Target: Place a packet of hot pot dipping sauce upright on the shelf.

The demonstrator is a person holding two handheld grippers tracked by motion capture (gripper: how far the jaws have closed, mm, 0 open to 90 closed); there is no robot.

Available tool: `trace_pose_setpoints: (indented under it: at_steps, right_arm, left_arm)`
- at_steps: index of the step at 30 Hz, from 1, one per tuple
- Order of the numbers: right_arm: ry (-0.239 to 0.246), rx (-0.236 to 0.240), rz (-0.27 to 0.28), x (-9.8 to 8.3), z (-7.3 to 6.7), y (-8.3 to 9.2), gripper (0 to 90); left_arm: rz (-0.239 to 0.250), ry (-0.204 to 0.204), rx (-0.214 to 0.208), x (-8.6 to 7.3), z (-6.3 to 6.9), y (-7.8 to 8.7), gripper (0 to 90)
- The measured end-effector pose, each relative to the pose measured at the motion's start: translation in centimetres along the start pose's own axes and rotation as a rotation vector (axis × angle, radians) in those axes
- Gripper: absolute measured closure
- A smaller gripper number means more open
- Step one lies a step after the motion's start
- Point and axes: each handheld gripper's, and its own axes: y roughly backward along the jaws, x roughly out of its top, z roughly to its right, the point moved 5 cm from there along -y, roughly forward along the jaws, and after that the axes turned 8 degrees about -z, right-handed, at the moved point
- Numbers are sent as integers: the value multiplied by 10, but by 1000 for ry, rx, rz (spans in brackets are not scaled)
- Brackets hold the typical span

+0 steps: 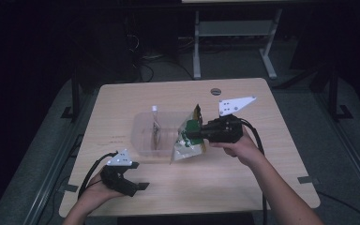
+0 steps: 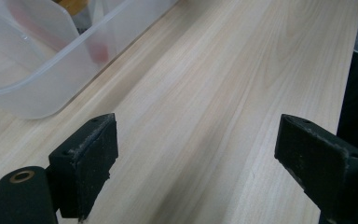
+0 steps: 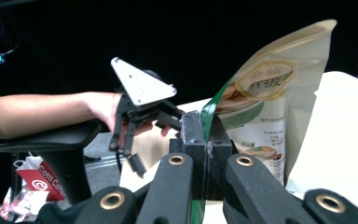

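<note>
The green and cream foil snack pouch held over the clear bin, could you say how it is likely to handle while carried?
The green and cream foil snack pouch, pinched at one edge by the right gripper, hangs tilted, so it probably sways. It looks thin and light. Its glossy film may slip.

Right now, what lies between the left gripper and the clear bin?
Nothing: in the high view only bare table separates the left gripper from the clear bin. The left gripper view shows bare wood ahead of its open jaws.
</note>
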Motion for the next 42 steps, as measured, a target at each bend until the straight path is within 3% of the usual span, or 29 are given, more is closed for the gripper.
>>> trace_pose_setpoints:
  at_steps: [7,18,31,42]
  right_arm:
    - [-9,-35,-13,19,20,-7,899]
    - [-48,-75,-43,19,48,-22,899]
    - [-89,-92,-77,3,62,-31,898]
    - [-90,-106,-125,-4,67,-40,898]
  left_arm:
    - [0,-5,1,-1,-2,0,128]
    - [1,9,0,-2,-3,0,128]
    - [0,12,-3,-3,-3,-1,128]
    - [-7,12,-11,-4,-3,-2,129]
